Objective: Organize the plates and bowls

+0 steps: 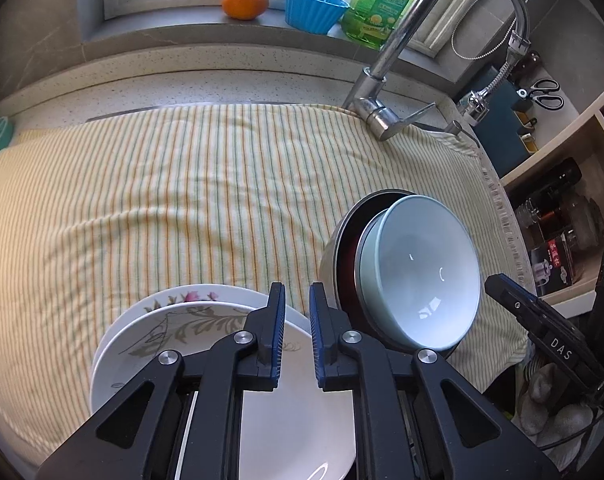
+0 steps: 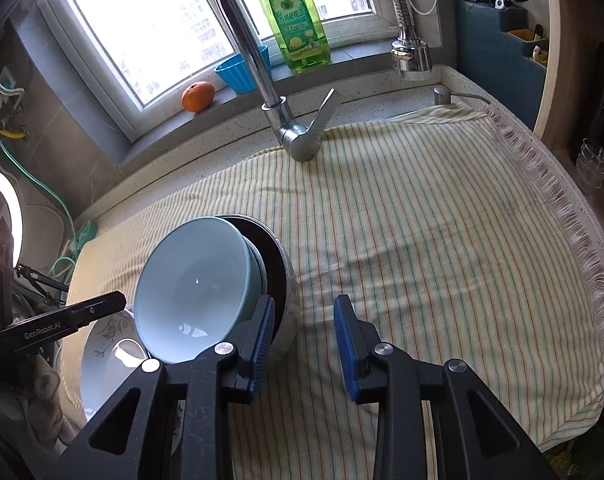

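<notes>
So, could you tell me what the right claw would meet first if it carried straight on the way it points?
Probably only the striped cloth: the right claw aims past the bowl stack, though depth is uncertain.

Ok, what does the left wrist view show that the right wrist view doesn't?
Only left wrist: the pink flower on the lower white floral plate and a shelf of dark bottles. Only right wrist: the glowing ring light and a yellow cable. Both: the pale blue bowl nested in the metal bowl, striped cloth, orange fruit, green soap bottle.
</notes>
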`<state>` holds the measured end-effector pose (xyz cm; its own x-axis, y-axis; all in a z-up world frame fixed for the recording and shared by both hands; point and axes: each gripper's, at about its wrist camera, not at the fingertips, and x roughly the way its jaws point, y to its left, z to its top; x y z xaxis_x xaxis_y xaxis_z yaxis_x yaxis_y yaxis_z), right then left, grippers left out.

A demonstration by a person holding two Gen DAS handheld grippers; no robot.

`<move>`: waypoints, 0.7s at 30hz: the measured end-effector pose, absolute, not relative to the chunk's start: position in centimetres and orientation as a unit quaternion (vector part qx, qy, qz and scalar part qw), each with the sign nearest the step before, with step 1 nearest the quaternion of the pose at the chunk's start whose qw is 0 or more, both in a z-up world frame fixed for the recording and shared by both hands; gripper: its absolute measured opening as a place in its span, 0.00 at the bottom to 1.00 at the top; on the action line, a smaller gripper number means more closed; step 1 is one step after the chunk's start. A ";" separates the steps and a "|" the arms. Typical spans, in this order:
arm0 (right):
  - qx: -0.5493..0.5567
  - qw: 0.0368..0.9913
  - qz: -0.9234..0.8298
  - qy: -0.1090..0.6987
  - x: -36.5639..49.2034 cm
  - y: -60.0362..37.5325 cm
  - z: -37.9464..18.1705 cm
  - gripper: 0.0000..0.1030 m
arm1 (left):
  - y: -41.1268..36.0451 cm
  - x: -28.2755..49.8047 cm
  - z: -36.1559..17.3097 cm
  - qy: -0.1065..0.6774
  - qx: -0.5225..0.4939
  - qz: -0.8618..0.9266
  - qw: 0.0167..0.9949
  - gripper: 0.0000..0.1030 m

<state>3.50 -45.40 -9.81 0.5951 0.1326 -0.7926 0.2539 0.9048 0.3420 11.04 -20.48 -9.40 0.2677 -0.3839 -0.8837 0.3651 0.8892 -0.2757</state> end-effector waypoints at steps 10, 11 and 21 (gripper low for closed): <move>0.246 0.857 -0.029 0.452 4.4 -46.0 -10.8 0.21 | -21.4 12.1 -9.9 0.578 -0.009 -0.244 0.779 0.09; 0.247 0.857 -0.029 0.452 4.5 -46.0 -10.8 0.20 | -21.4 12.2 -9.8 0.577 -0.010 -0.245 0.779 0.09; 0.241 0.852 -0.024 0.464 5.4 -46.0 -11.2 0.15 | -22.3 12.5 -9.6 0.573 0.002 -0.258 0.778 0.09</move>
<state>5.37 -45.96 -11.17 0.5690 0.1837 -0.8016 0.2640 0.8823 0.3896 12.47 -22.26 -9.55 0.2100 -0.3991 -0.8925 0.4044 0.8666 -0.2923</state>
